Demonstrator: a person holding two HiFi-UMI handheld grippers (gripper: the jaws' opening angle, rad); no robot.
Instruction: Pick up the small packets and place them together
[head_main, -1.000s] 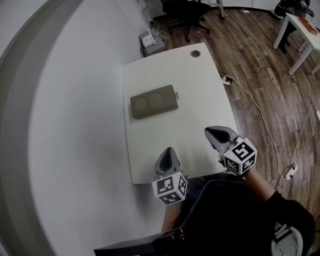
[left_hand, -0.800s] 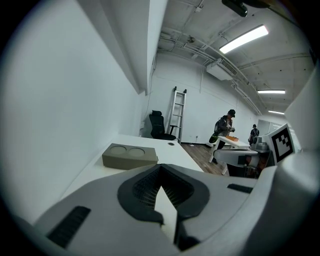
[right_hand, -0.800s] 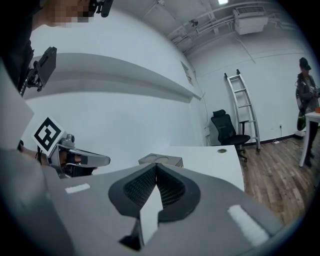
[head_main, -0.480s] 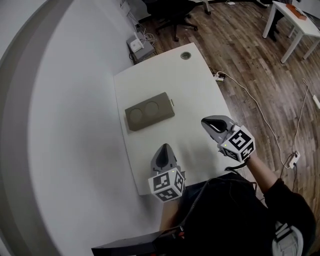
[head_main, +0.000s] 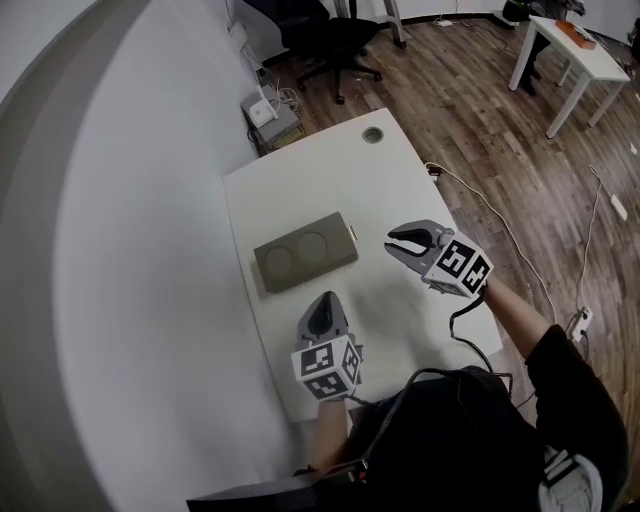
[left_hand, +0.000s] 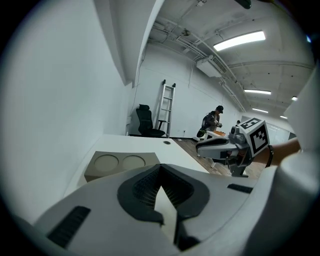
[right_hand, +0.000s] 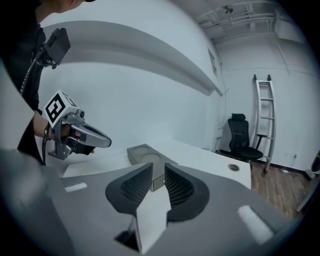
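Jaws together on my left gripper (head_main: 325, 302), just opening empty on my right gripper (head_main: 393, 245), I risked clipping the grey box (head_main: 305, 252) hunting unseen packets.

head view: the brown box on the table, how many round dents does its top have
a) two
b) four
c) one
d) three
a: the brown box shows two round recesses side by side on its top, and both gripper views show the same pair.
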